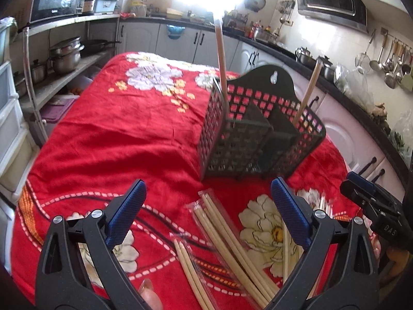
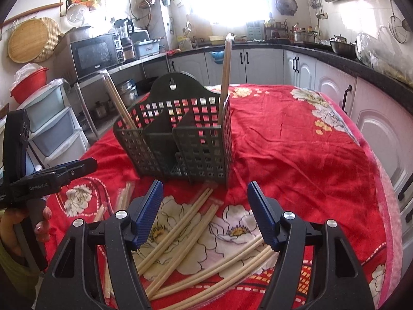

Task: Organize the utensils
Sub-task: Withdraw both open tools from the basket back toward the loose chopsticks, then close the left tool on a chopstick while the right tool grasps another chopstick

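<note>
Both my tools are empty. My left gripper (image 1: 206,214) has its jaws spread wide with nothing between the blue pads, and my right gripper (image 2: 205,215) stands about as wide, likewise gripping nothing.

The loose chopsticks (image 2: 180,235) lie scattered on the red floral cloth (image 2: 296,149) right under my right tool, fanning from about 6 o'clock up toward 12 in its view. Several look sleeved in clear wrappers (image 1: 204,222). Beyond them at 12 o'clock stands the dark slotted caddy (image 2: 180,139), upright, split into compartments. One chopstick bundle (image 2: 225,77) already stands in its right-hand corner, and another (image 2: 118,106) leans out of the left one.

I judge these sticks light, stiff and slim — easy to lift, but they will roll and pivot if I pinch them off-centre. The plastic sleeves look slick, so a wrapped pair may slide between the pads. I would take a pair near its middle, across the length, squeezing both sticks flat together. The soft cloth should give a little under the fingertips, which helps me get under them. The caddy seems light too — a hard poke with a stick could tip it.
</note>
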### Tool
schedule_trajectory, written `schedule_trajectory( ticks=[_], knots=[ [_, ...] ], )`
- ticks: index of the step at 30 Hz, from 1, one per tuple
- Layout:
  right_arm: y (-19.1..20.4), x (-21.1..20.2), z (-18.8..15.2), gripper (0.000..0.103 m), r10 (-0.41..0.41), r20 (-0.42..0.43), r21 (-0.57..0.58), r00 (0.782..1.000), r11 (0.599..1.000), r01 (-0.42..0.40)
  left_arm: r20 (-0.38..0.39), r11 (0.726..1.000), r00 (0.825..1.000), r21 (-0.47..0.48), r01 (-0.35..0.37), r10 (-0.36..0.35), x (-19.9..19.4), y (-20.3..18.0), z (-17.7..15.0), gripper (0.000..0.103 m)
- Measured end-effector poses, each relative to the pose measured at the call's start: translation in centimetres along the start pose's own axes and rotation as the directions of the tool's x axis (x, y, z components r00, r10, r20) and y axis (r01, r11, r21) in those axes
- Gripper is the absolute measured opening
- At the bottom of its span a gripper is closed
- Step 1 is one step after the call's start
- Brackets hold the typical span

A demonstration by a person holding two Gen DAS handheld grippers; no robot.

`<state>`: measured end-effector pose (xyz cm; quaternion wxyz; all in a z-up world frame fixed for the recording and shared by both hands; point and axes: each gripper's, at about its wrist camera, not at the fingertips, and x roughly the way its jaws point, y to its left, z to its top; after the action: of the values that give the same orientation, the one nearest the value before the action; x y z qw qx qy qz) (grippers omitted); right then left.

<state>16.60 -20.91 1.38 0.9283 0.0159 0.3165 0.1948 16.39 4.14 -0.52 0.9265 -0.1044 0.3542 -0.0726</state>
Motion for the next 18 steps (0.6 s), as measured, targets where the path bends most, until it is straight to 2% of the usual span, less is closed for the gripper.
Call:
schedule_trajectory(
  ticks=[5,7,13,18],
  knots=[
    [-0.1,0.9,-0.9,0.064,0.000,-0.042,0.005,0.999,1.000,0.001,-0.069,1.000,0.998,0.012,0.014,-0.013,1.6,-0.4,-1.3,0.081],
    [-0.1,1.2,-1.3,0.061,0.002,-0.059,0.001,0.998,1.000,-0.002,-0.091,1.000,0.996,0.017,0.017,-0.016,2.1,-0.6,-1.6,0.072],
    [-0.4,2.5,-1.8,0.052,0.011,-0.110,0.009,0.994,1.000,-0.010,-0.167,0.999,0.985,0.009,0.041,-0.039,4.3,-0.6,-2.1,0.052],
    [-0.6,4.0,-1.9,0.046,0.013,-0.164,0.011,0.986,1.000,-0.011,-0.208,0.999,0.977,-0.005,0.046,-0.046,5.8,-0.4,-1.5,0.051]
  ],
)
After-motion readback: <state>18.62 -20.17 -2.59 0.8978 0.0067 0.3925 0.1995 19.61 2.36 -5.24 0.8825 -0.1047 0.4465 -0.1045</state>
